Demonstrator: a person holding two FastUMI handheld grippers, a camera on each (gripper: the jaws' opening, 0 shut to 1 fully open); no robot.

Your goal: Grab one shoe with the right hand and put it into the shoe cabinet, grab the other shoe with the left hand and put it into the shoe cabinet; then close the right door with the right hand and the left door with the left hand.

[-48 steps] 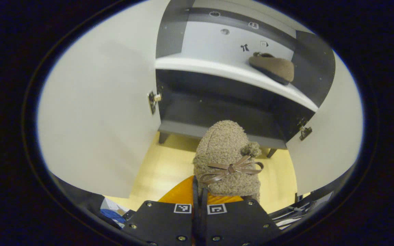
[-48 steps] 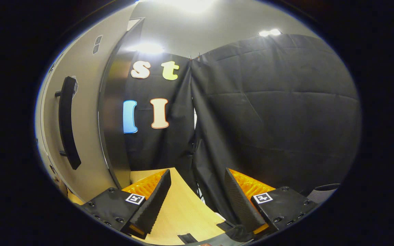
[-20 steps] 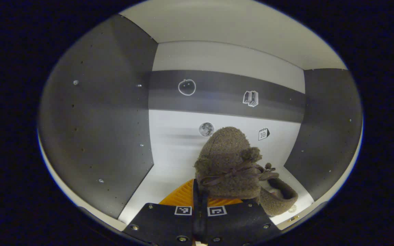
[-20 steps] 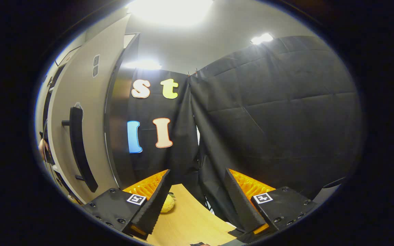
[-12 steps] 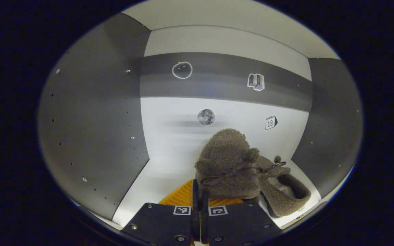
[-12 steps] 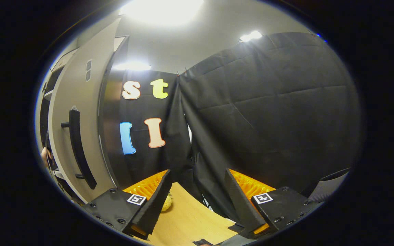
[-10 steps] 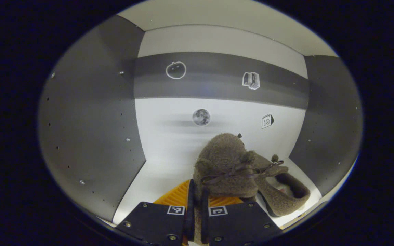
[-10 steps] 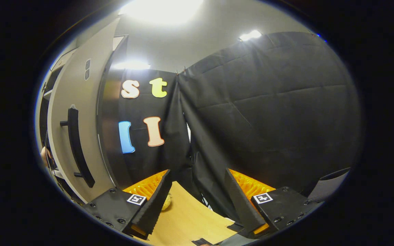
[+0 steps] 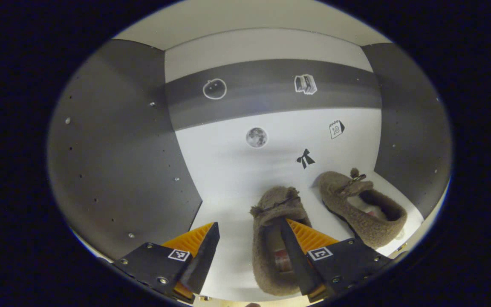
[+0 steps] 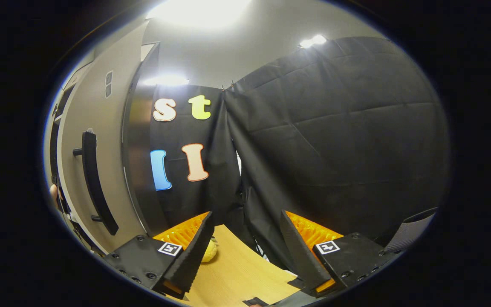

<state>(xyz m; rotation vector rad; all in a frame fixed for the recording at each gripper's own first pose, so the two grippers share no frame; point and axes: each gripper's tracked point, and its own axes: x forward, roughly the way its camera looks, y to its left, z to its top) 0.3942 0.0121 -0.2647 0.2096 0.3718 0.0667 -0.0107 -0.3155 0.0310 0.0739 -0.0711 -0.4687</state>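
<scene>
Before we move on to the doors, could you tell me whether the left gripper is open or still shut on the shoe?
Open. The left gripper has its fingers spread, and the shoe lies on the cabinet shelf.

Before you, at the right of the frame in the right gripper view, hung the black cloth wall (image 10: 335, 140), creased and quilted. Bright ceiling lights (image 10: 203, 10) glared at the top against a pale ceiling (image 10: 245, 51). A strip of light wooden floor (image 10: 232, 273) showed at the bottom centre, with a small yellow object (image 10: 209, 254) resting on it.
</scene>
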